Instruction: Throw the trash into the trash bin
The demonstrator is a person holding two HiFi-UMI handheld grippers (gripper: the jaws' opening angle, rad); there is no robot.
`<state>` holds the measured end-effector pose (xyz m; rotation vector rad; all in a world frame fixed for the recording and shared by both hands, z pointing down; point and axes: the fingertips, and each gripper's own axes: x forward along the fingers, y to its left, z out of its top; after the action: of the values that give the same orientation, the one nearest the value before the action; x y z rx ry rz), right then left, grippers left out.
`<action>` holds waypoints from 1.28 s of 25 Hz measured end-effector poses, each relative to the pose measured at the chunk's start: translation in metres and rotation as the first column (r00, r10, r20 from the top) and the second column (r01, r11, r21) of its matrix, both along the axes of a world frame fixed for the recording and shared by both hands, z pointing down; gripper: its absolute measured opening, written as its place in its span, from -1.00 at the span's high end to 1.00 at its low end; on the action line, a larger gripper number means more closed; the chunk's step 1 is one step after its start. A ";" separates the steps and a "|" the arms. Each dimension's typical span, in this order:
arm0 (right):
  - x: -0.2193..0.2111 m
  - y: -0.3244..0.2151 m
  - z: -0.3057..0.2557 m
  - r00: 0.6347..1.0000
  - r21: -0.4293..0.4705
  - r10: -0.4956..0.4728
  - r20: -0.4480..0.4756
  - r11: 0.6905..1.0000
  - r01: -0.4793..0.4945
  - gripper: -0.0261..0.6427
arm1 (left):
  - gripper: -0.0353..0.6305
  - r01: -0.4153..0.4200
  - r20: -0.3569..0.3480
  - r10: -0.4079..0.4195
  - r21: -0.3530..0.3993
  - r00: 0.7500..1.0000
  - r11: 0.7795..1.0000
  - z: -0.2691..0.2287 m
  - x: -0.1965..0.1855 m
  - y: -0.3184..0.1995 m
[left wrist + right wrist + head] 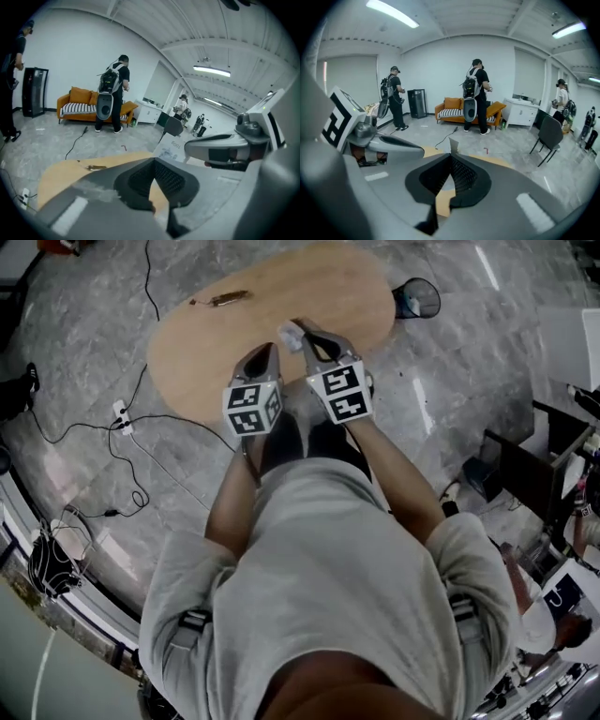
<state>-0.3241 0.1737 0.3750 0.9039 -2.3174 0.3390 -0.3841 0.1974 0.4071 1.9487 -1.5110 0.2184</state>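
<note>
Over the table [319, 282], head view: right gripper [300, 336] clamps a pale scrap [289, 330]; bin [417, 298] well apart | left gripper view: left gripper [152, 160] closed, empty | right gripper view: thin edge-hold; swinging could shake scrap loose.

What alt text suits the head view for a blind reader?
From above, a person in a grey shirt holds the left gripper and right gripper over an oval wooden table; the right one pinches a small pale scrap. A black mesh trash bin stands on the floor beside the table.
</note>
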 end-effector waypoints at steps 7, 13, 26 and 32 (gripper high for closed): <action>0.166 -0.011 -0.037 0.964 0.060 0.260 0.044 0.963 -0.263 0.90 | 0.84 -0.246 0.020 0.245 0.058 0.969 0.968 -0.034 0.165 -0.028; 0.304 -0.002 -0.050 0.901 0.082 0.428 0.071 0.898 -0.433 0.90 | 0.84 -0.396 0.046 0.393 0.081 0.918 0.915 -0.048 0.293 -0.031; 0.493 0.032 -0.059 0.801 0.103 0.586 0.124 0.795 -0.598 0.90 | 0.84 -0.562 0.081 0.557 0.094 0.827 0.821 -0.056 0.486 -0.010; 0.517 0.012 -0.062 0.785 0.097 0.601 0.152 0.781 -0.617 0.90 | 0.84 -0.577 0.106 0.568 0.083 0.816 0.813 -0.059 0.508 -0.032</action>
<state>0.1933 0.1860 0.3133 1.7567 -2.1017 0.5048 0.1236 0.1655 0.3480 2.4755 -0.9447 0.4808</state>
